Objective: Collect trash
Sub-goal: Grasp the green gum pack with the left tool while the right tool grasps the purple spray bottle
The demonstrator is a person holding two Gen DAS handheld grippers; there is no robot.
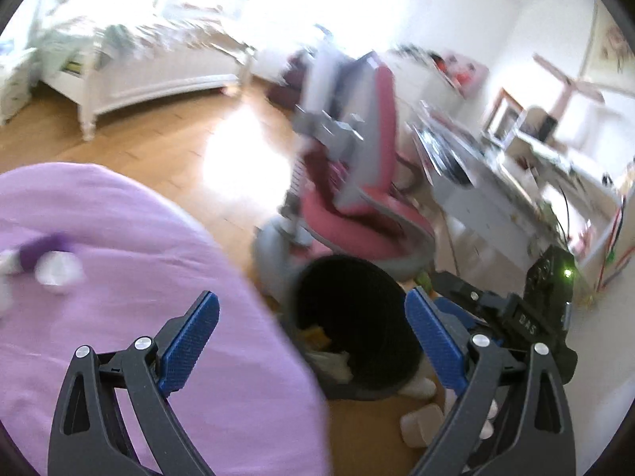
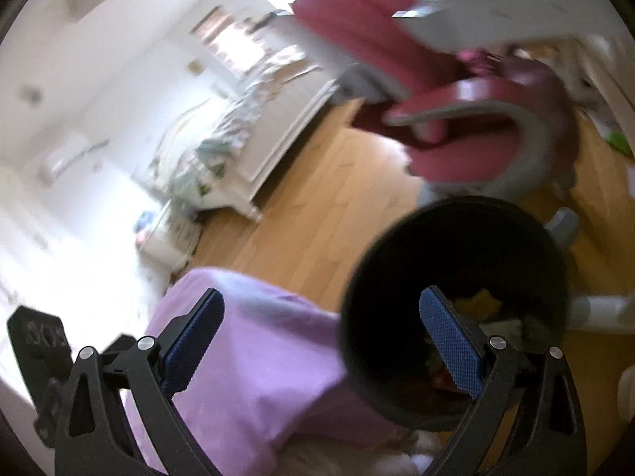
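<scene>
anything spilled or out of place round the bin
Yes: pale cup-like pieces lie on the wooden floor beside the black bin rather than in it. Blur hides what they are.

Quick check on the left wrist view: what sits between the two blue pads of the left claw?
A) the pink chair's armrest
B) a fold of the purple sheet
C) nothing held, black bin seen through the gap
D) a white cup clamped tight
C: the left claw stands wide open with nothing between its pads, and through the gap shows the black bin on the floor, with trash inside, beside the purple sheet.
</scene>
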